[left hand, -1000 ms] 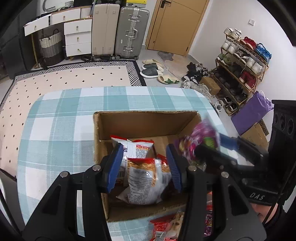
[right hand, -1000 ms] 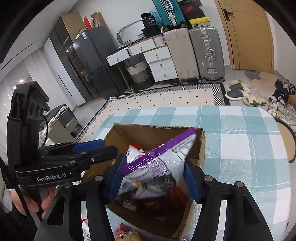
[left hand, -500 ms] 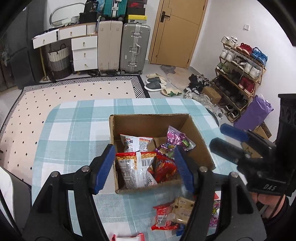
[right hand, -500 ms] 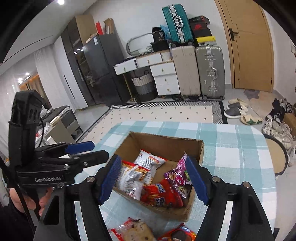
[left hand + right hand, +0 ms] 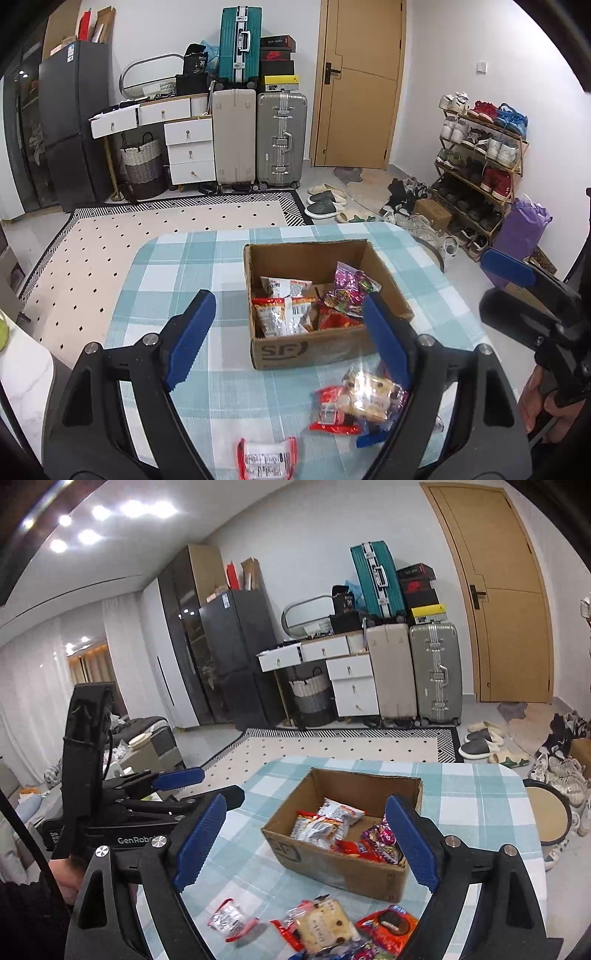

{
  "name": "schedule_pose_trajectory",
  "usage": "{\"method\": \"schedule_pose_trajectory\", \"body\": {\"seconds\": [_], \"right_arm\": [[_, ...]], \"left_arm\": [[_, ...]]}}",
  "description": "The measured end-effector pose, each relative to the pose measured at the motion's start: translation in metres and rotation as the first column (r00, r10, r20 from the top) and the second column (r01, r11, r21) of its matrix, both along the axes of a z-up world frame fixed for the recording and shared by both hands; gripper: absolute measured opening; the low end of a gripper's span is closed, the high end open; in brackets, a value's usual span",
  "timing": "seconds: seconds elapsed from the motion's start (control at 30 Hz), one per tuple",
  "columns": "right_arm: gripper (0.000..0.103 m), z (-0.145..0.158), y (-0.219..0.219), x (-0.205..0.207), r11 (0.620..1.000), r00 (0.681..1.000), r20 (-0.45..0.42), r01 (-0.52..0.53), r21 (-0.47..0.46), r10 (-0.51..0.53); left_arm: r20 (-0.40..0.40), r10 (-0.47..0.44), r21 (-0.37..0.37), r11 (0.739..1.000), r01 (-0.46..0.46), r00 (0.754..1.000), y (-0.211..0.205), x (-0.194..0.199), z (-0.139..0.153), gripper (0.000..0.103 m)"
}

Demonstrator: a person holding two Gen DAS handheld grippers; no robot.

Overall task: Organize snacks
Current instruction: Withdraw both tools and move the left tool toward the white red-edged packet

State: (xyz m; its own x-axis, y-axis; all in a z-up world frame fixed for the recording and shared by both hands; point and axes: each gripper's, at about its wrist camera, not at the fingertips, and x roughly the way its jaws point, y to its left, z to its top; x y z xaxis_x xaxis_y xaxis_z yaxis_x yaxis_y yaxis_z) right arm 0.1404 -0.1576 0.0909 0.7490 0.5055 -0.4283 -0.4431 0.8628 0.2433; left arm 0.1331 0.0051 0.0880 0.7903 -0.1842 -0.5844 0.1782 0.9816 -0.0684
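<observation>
A cardboard box (image 5: 314,347) (image 5: 332,871) stands on the checked table and holds several snack packs, among them a purple one (image 5: 351,286) (image 5: 382,836) and a white-and-red one (image 5: 280,314) (image 5: 317,827). Loose snacks lie on the table in front of the box: a cracker pack (image 5: 369,400) (image 5: 323,928), a small red-and-white pack (image 5: 266,458) (image 5: 229,919) and a red cookie pack (image 5: 391,928). My left gripper (image 5: 286,338) is open and empty, held above the table short of the box. My right gripper (image 5: 306,843) is open and empty, also held back above the loose snacks.
The table has a blue-and-white checked cloth (image 5: 184,266) (image 5: 480,797). My right gripper also shows at the right edge of the left wrist view (image 5: 524,295), and my left gripper at the left of the right wrist view (image 5: 192,784). A round stool (image 5: 546,812) stands beside the table.
My right gripper let the purple pack go into the box and opened. Both grippers have drawn back and up from the box, bringing the loose snacks into view.
</observation>
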Motion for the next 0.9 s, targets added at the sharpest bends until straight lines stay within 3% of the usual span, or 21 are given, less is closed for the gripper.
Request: {"method": "schedule_pose_trajectory", "body": {"seconds": [0.2, 0.43, 0.53, 0.57, 0.77, 0.9], "right_arm": [[0.094, -0.001, -0.003, -0.033, 0.999, 1.000, 0.012, 0.010, 0.042, -0.010], [0.097, -0.011, -0.010, -0.059, 0.996, 1.000, 0.005, 0.030, 0.085, -0.030], [0.099, -0.015, -0.012, -0.067, 0.996, 0.999, 0.019, 0.042, 0.081, -0.044], [0.099, -0.018, -0.013, -0.071, 0.996, 0.998, 0.029, 0.050, 0.078, -0.052], [0.102, -0.040, -0.022, -0.089, 0.992, 0.993, 0.064, 0.095, 0.086, -0.101], [0.103, -0.059, -0.026, -0.091, 0.990, 0.992, 0.037, 0.120, 0.069, -0.123]], "left_arm": [[0.038, 0.016, 0.032, 0.999, -0.017, 0.999, -0.003, -0.042, 0.008, 0.084], [0.066, 0.026, 0.014, 1.000, -0.027, 0.997, 0.008, -0.076, 0.010, 0.089], [0.090, 0.039, -0.001, 0.999, -0.039, 0.995, 0.015, -0.090, 0.007, 0.103], [0.102, 0.047, -0.006, 0.999, -0.046, 0.994, 0.019, -0.096, 0.005, 0.103], [0.112, 0.076, -0.021, 0.997, -0.074, 0.991, 0.041, -0.111, -0.017, 0.103], [0.053, 0.088, -0.023, 0.996, -0.087, 0.995, 0.058, -0.113, -0.047, 0.102]]}}
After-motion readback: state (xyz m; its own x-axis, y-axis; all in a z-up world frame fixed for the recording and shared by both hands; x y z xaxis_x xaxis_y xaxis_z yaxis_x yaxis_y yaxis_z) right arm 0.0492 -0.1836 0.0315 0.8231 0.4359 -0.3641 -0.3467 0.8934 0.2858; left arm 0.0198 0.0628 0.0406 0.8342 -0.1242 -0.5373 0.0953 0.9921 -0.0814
